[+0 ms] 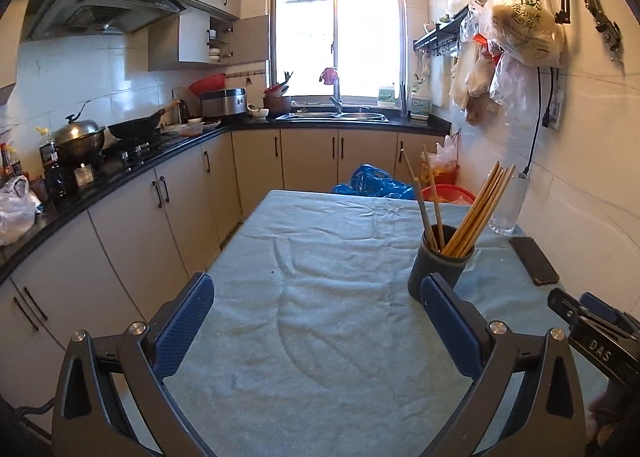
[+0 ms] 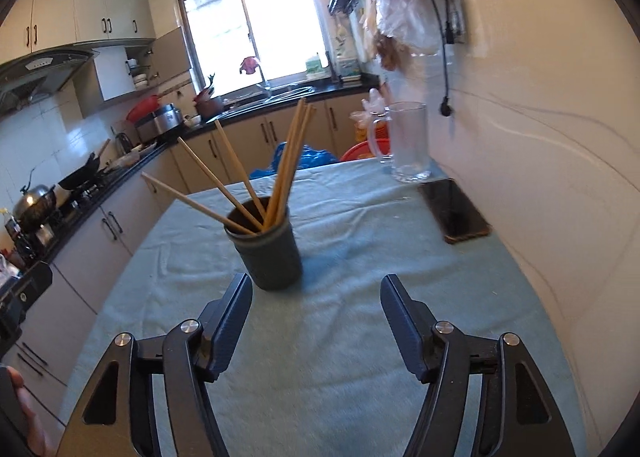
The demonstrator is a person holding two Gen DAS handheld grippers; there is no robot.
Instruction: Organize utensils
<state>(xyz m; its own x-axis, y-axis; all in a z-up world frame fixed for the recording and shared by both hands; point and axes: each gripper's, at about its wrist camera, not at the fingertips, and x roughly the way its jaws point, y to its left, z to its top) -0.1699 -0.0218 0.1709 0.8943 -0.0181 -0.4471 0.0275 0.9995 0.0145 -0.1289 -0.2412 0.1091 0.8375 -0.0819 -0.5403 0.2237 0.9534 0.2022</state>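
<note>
Right wrist: chopsticks (image 2: pixel 240 185) in cup (image 2: pixel 270 253); both grippers (left (image 1: pixel 316 297), right (image 2: pixel 316 297)) apart, empty.

On the table (image 2: pixel 360 337): one cup (image 2: pixel 266 247) holding about seven chopsticks (image 2: pixel 286 173), one glass mug (image 2: pixel 408 141) and one phone (image 2: pixel 454 209).

"DAS" stands on the right hand-held gripper (image 1: pixel 599 351); the hanging plastic bag (image 1: pixel 524 23) bears unreadable green print.

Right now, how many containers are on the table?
2. A dark cup holding chopsticks stands mid-table. A glass mug stands at the far right corner, just beyond the phone. None seem hidden.
</note>
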